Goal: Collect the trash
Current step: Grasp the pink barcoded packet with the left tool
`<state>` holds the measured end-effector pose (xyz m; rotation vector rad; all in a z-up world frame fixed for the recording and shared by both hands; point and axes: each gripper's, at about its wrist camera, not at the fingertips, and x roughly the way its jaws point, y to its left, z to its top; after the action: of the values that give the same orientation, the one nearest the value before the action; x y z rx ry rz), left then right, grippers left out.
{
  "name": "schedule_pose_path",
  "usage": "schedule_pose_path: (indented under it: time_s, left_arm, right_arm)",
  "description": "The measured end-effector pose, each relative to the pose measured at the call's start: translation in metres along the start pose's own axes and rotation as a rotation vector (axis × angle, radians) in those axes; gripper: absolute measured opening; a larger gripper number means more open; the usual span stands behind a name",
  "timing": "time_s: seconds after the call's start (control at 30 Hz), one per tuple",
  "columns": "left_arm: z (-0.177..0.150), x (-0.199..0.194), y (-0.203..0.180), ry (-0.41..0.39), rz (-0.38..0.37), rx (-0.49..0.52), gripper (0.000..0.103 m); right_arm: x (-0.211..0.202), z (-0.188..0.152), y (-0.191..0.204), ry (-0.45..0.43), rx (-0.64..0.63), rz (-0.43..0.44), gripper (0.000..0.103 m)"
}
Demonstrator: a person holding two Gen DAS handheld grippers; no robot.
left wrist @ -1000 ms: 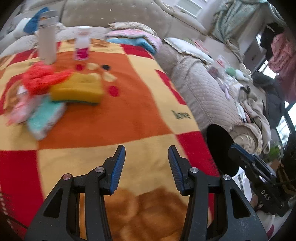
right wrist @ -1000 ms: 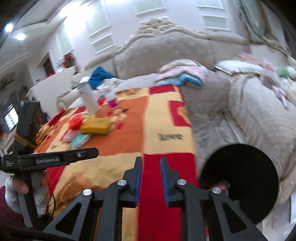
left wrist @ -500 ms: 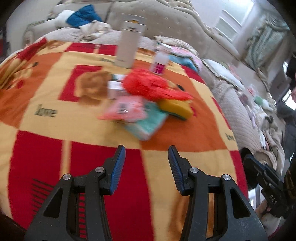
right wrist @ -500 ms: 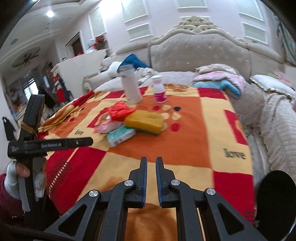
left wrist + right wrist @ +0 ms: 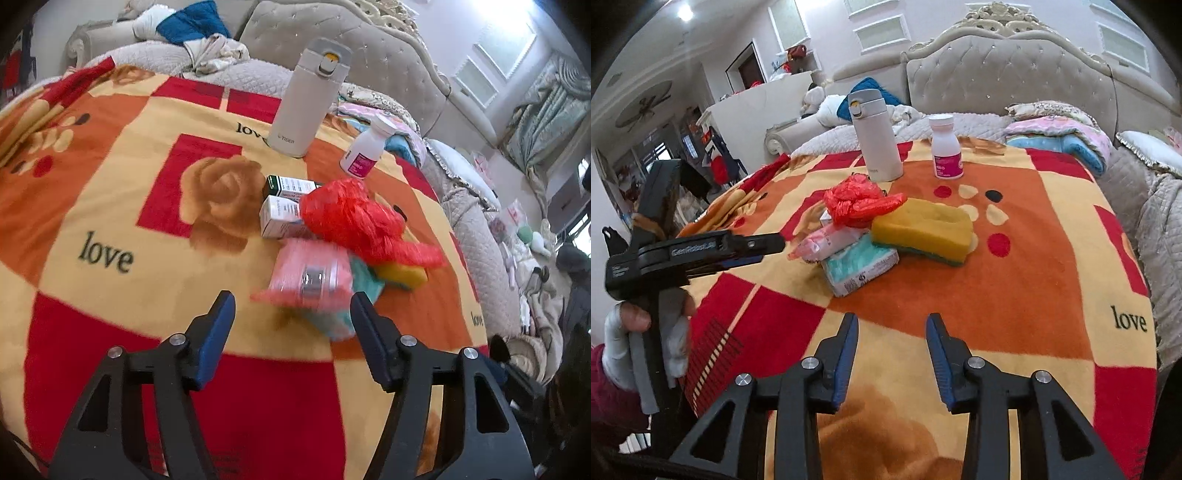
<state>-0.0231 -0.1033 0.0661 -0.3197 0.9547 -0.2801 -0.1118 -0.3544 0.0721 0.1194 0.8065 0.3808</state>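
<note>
A pile lies mid-blanket: a crumpled red plastic bag (image 5: 354,218) (image 5: 858,203), a pink packet (image 5: 310,273) (image 5: 827,240), a teal tissue pack (image 5: 360,288) (image 5: 860,266), a yellow sponge (image 5: 923,229) (image 5: 402,275) and two small white boxes (image 5: 282,216). My left gripper (image 5: 291,321) is open and empty, just short of the pink packet; in the right wrist view it (image 5: 772,245) points at the pile from the left. My right gripper (image 5: 891,347) is open and empty, a way in front of the pile.
A white thermos (image 5: 308,99) (image 5: 875,136) and a white pill bottle with pink label (image 5: 367,151) (image 5: 946,147) stand behind the pile. The blanket (image 5: 1015,295) covers a raised surface. A tufted sofa (image 5: 1015,81) with folded bedding (image 5: 1060,136) lies beyond.
My left gripper has swung left and closed in on the pile, its jaws wider. My right gripper has opened from shut and moved nearer the pile.
</note>
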Motion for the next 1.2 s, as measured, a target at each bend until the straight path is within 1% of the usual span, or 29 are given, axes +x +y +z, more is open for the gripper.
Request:
schedule_pose_path:
  time_s: [0.1, 0.2, 0.3, 0.4, 0.43, 0.5, 0.57, 0.67, 0.73, 0.77, 0.8, 0.93, 1.07, 1.2]
  left_arm:
    - [0.009, 0.017, -0.004, 0.028, 0.009, 0.018, 0.064]
    - [0.014, 0.031, -0.012, 0.05, 0.011, 0.06, 0.064]
    - [0.017, 0.042, -0.017, 0.058, 0.016, 0.093, 0.064]
    - [0.019, 0.054, -0.017, 0.09, 0.023, 0.101, 0.064]
    - [0.019, 0.058, -0.015, 0.106, 0.013, 0.091, 0.062]
    - [0.017, 0.06, -0.012, 0.123, -0.008, 0.081, 0.056]
    - [0.015, 0.054, -0.01, 0.108, -0.013, 0.088, 0.055]
    - [0.01, 0.036, -0.003, 0.089, 0.007, 0.099, 0.055]
    - [0.007, 0.026, 0.003, 0.082, 0.018, 0.095, 0.054]
    - [0.006, 0.021, 0.008, 0.081, 0.024, 0.09, 0.054]
    - [0.005, 0.018, 0.01, 0.08, 0.029, 0.09, 0.054]
    - [-0.003, 0.004, 0.022, 0.055, 0.088, 0.106, 0.054]
    - [-0.009, -0.004, 0.038, 0.039, 0.122, 0.081, 0.054]
    - [-0.015, -0.012, 0.051, 0.029, 0.139, 0.069, 0.054]
  right_arm:
    - [0.005, 0.005, -0.001, 0.012, 0.003, 0.005, 0.037]
    - [0.009, 0.008, -0.001, 0.022, -0.003, 0.001, 0.037]
    - [0.011, 0.011, -0.001, 0.022, -0.005, 0.0, 0.038]
    - [0.014, 0.016, -0.002, 0.025, -0.002, 0.005, 0.041]
    - [0.015, 0.017, -0.001, 0.025, -0.002, 0.007, 0.041]
    - [0.016, 0.022, 0.001, 0.026, -0.006, 0.013, 0.041]
    - [0.018, 0.028, 0.004, 0.027, -0.015, 0.016, 0.041]
    - [0.02, 0.039, 0.008, 0.021, -0.03, 0.025, 0.043]
    - [0.023, 0.048, 0.013, 0.013, -0.039, 0.038, 0.05]
    - [0.024, 0.052, 0.015, 0.01, -0.043, 0.044, 0.059]
    - [0.027, 0.057, 0.018, 0.007, -0.047, 0.05, 0.064]
    - [0.046, 0.074, 0.033, 0.021, -0.074, 0.08, 0.064]
    - [0.066, 0.085, 0.052, 0.05, -0.138, 0.078, 0.064]
    - [0.094, 0.093, 0.069, 0.096, -0.197, 0.077, 0.064]
